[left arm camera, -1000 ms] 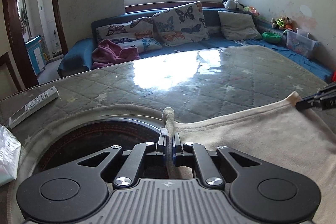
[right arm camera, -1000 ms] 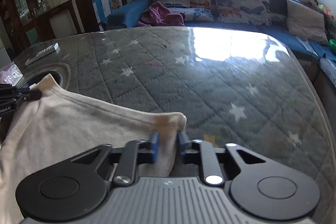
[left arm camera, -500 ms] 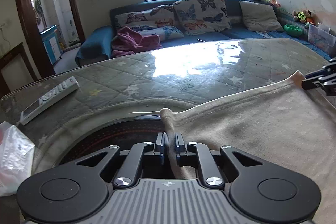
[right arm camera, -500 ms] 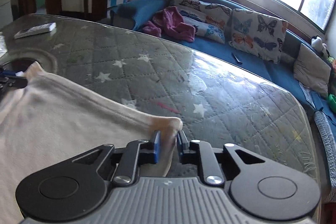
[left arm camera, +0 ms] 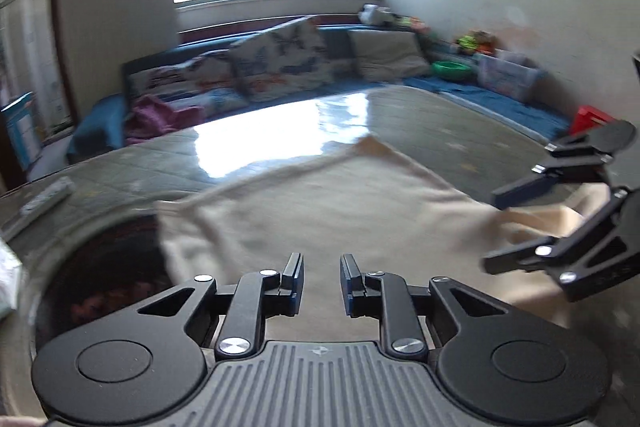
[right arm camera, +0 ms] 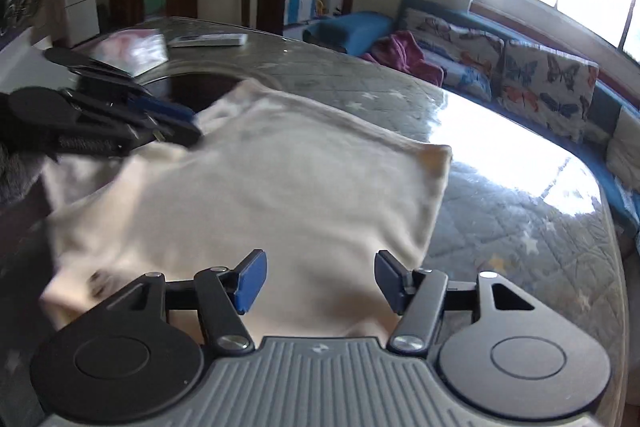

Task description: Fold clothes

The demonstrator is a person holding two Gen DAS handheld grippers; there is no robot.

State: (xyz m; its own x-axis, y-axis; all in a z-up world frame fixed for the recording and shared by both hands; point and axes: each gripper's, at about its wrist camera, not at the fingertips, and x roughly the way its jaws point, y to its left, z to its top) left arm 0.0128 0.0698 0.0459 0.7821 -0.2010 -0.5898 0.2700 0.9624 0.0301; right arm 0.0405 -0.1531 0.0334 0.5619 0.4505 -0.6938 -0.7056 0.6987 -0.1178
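Observation:
A cream garment (left arm camera: 340,203) lies spread flat on the glass-topped quilted table (left arm camera: 400,115); it also shows in the right wrist view (right arm camera: 280,195). My left gripper (left arm camera: 320,273) is open and empty, hovering over the garment's near edge. My right gripper (right arm camera: 318,277) is open wide and empty above the garment's near right part. In the left wrist view the right gripper (left arm camera: 500,227) stands open over bunched cloth at the right. In the right wrist view the left gripper (right arm camera: 180,125) is at the garment's left corner.
A round dark opening (left arm camera: 108,267) in the table lies under the garment's left corner. A remote (right arm camera: 208,39) and a plastic bag (right arm camera: 132,49) lie at the table's far left. A blue sofa with butterfly cushions (left arm camera: 276,71) runs behind the table.
Both grippers have let go of the garment's corners and opened. The garment now lies laid out on the table, and both grippers have pulled back toward its near edge.

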